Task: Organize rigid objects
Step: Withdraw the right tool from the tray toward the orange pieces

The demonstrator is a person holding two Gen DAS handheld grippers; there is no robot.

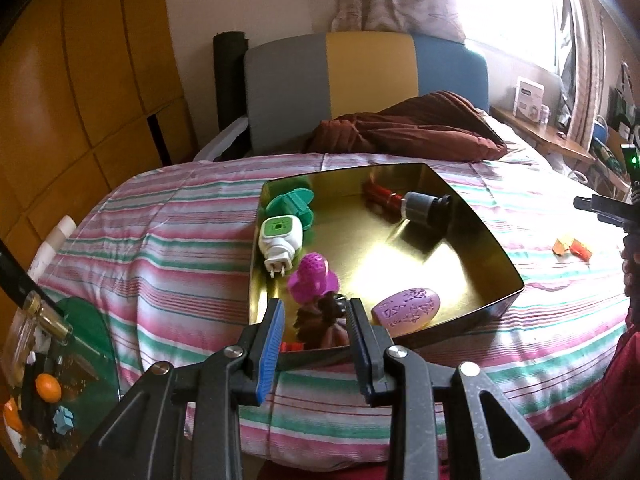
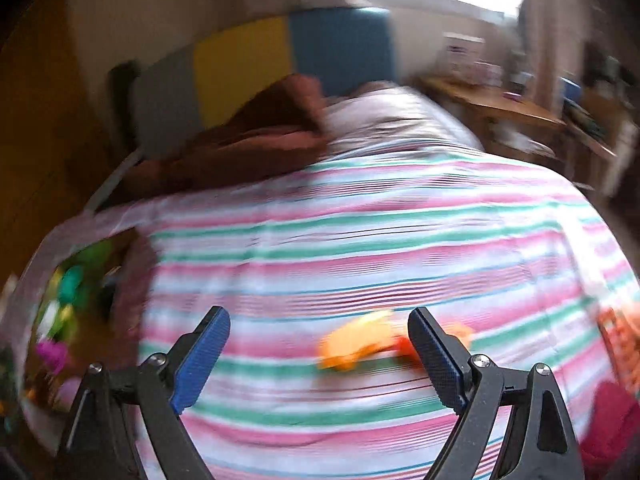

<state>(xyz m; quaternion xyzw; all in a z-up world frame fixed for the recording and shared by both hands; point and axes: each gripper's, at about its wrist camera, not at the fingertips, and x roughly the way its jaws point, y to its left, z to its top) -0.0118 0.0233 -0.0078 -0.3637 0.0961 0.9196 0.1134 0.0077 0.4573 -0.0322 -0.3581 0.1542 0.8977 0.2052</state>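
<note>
1. The left wrist view is sharp; the left gripper (image 1: 315,322) hangs at the near rim of a gold tin tray (image 1: 486,222) on the striped bedspread (image 1: 168,248), its jaws moderately apart with nothing between them, the tray's near wall showing in the gap.
2. Only this view shows the tray's contents clearly: a white plug-in device with a green face (image 1: 279,240) at the left wall, a green plastic piece (image 1: 294,205) just behind it, a magenta perforated piece (image 1: 314,284) near the front, a purple oval soap-like block (image 1: 407,307) at the front right, and a red-and-grey cylindrical item (image 1: 412,202) lying near the back; a dark brown thing beside the gripper's right finger is too unclear to name.
3. In that view small orange pieces (image 1: 572,248) lie on the bedspread well to the right of the tray; a brown blanket (image 1: 408,128) is bunched by the headboard (image 1: 368,76).
4. The right wrist view is motion-blurred; the right gripper (image 2: 319,346) is spread wide and empty, low over the bedspread (image 2: 360,232).
5. Only here do the orange pieces (image 2: 360,340) show close: they lie between the fingers, nearer the right finger, part hidden behind it; whether they touch it I cannot tell.
6. The tray (image 2: 138,280) appears at the left edge as blurred colour only.
</note>
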